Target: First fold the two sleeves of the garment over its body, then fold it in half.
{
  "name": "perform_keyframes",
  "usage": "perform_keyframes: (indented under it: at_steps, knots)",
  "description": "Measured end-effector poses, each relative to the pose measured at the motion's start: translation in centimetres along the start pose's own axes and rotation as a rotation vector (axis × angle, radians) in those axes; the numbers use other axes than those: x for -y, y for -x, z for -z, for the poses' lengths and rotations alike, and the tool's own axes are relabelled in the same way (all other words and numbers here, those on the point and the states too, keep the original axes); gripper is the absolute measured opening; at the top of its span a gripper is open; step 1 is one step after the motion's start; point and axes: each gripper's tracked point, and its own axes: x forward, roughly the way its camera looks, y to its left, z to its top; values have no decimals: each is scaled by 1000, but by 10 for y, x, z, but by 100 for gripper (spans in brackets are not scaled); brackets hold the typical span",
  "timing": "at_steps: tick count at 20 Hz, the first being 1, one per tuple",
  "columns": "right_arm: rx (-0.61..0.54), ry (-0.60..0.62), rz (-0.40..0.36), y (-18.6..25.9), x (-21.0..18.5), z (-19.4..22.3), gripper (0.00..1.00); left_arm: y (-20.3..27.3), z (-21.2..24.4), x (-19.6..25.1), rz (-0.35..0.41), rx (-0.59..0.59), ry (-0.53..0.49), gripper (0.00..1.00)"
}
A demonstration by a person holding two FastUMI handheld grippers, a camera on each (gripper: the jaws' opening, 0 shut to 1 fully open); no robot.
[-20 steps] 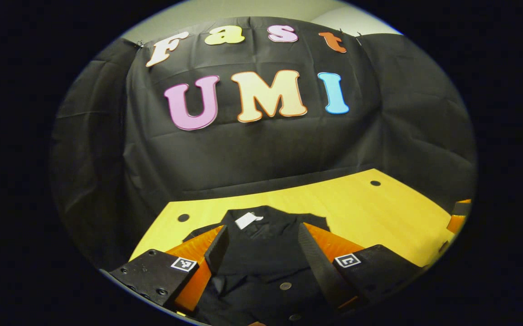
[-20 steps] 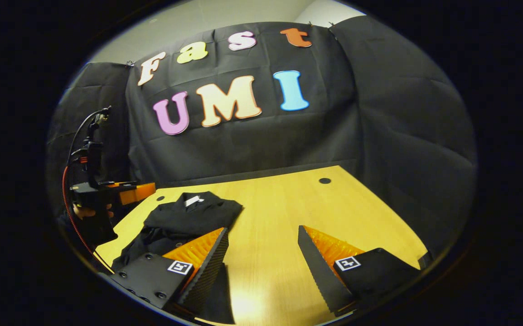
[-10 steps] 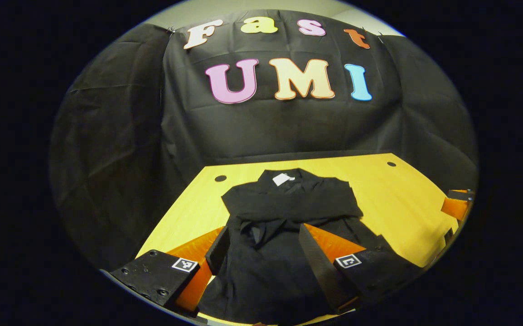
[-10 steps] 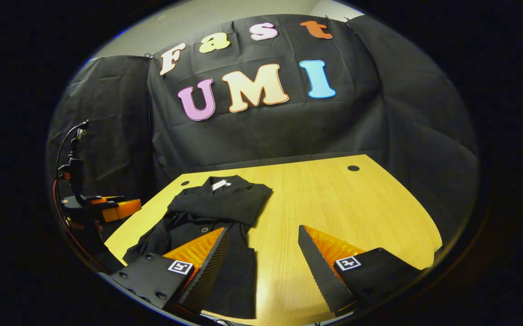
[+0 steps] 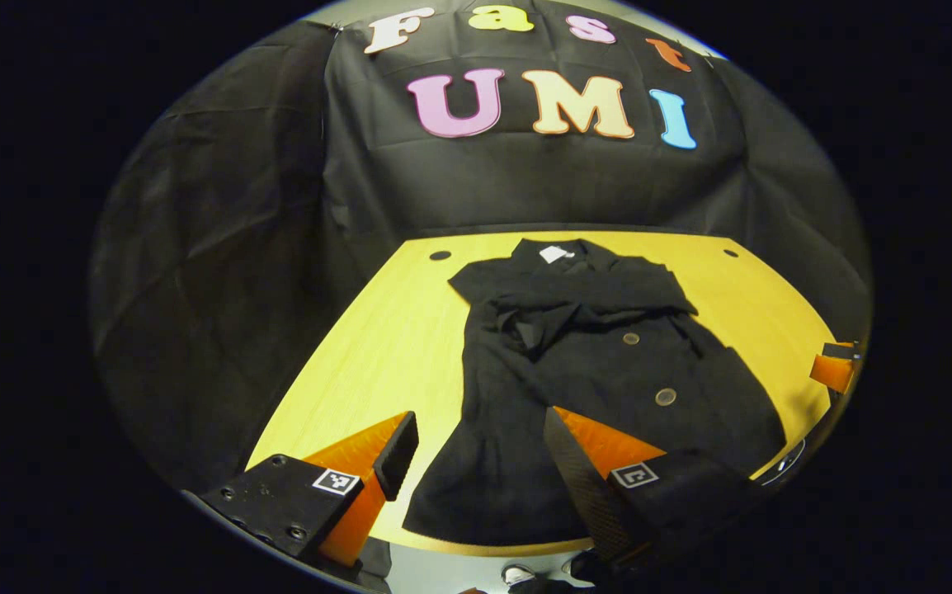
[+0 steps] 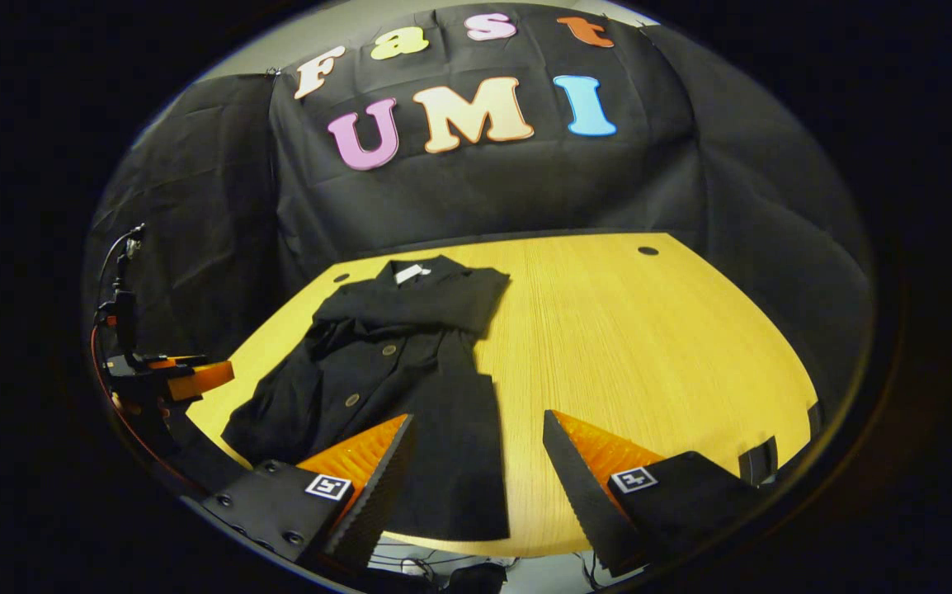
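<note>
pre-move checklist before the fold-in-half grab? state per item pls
1. Sleeves folded across the garment body: ok, a band lies over the chest.
2. Left tongs open, holding nothing: ok.
3. Right tongs open, holding nothing: ok.
4. Near hem flat on the table, reachable: ok, it lies by the front edge.
5. Sleeve band smooth: not ok, bunched under the collar.
6. Collar end flat: ok, the white tag faces up.

garment (image 5: 600,371) on table (image 6: 649,330), collar farthest
</note>
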Motion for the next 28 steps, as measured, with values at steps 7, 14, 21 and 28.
perform_keyframes:
  at_steps: [7, 14, 21, 28]
  knots:
    - [-130, 40, 43, -10, 2, 48, 98, -3, 69, -12, 7, -137, 28, 95]
    - [-250, 88, 101, -24, 6, 90, 94, -3, 116, -14, 41, -246, 64, 95]
    - [-260, 57, 122, -22, -1, 101, 91, -6, 113, -11, 110, -157, 48, 96]
    - [-253, 30, 59, -29, -24, 106, 10, -4, 112, 17, 250, -125, 15, 32]
